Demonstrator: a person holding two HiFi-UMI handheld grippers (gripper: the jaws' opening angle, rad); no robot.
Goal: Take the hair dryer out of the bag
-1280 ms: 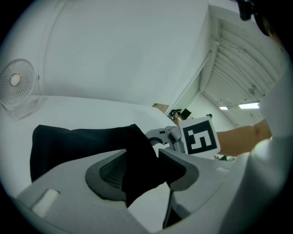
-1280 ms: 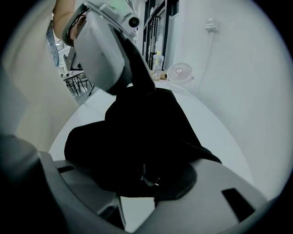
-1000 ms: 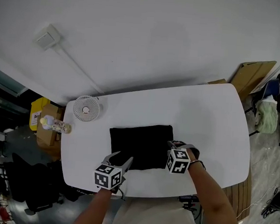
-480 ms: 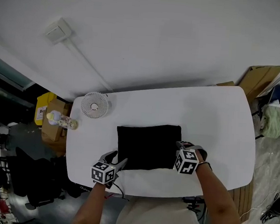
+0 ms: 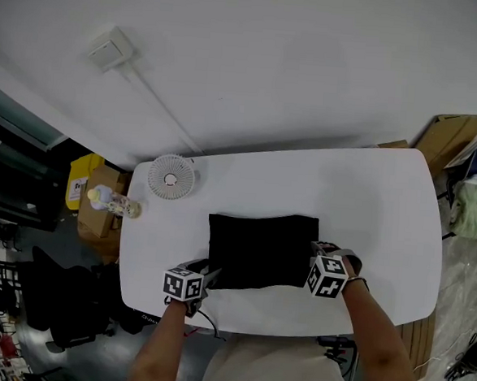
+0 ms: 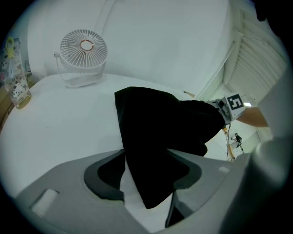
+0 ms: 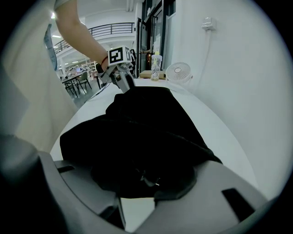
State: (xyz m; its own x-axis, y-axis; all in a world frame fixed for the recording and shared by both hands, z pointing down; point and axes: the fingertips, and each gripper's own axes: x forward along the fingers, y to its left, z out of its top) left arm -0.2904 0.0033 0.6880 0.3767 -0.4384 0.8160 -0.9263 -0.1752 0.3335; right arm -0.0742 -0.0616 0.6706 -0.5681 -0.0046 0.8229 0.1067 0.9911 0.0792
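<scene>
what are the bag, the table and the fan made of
The bag looks like matte black cloth, folding and bunching softly. The table looks hard, smooth, white, faintly shiny: laminate or painted board, unclear. The fan has thin white grille ribs, probably plastic.

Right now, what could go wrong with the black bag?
1. The left gripper has just been opening its jaws. They stand apart around only a thin corner of the black bag, so closing there may let the cloth slip.
2. The right gripper clamps the other end; a pull could drag the bag over the table's near edge.
3. No hair dryer shows; if inside, it might tumble out when tipped.
</scene>
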